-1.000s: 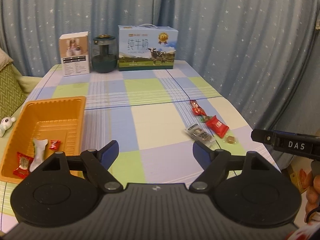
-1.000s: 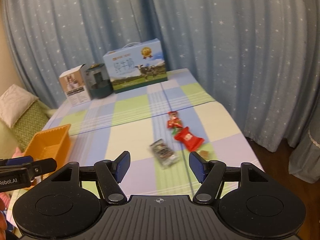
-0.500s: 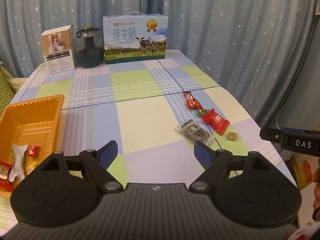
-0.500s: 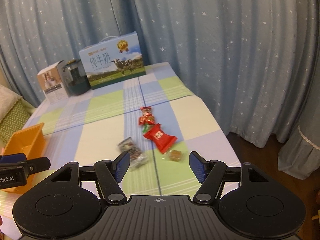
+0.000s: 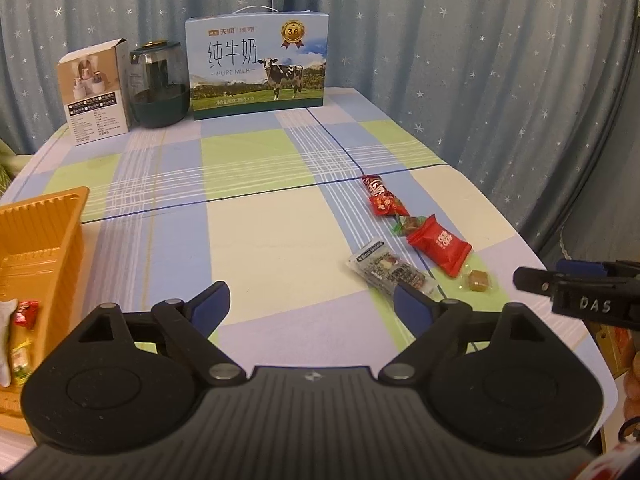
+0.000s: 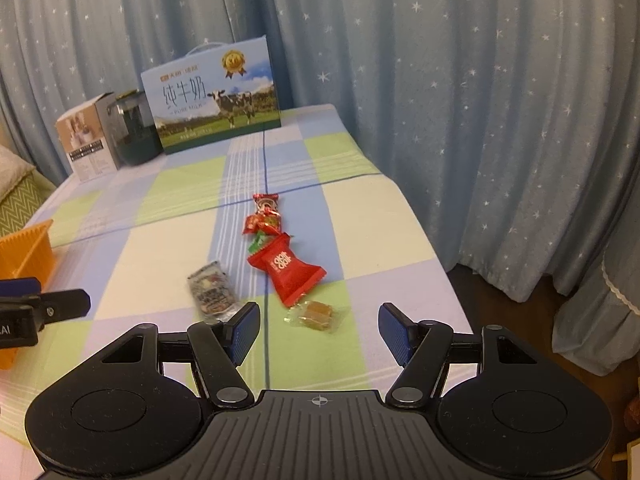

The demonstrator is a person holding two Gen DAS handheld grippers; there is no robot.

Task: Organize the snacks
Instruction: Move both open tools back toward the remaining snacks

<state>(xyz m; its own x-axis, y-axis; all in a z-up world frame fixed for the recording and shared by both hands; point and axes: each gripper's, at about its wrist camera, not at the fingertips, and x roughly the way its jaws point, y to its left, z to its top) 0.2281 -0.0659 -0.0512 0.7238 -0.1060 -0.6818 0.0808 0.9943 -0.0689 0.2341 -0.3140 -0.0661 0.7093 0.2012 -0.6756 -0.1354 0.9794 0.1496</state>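
One checked tablecloth — starry blue curtains behind.

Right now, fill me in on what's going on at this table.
A person holds tongs in each hand, sorting snacks into an orange tray. Both tongs are open and empty; the left tongs have just been opening wider. The right tongs hover close over a small brown candy, with a red packet and a silver packet loose nearby. A few snacks already lie in the tray.
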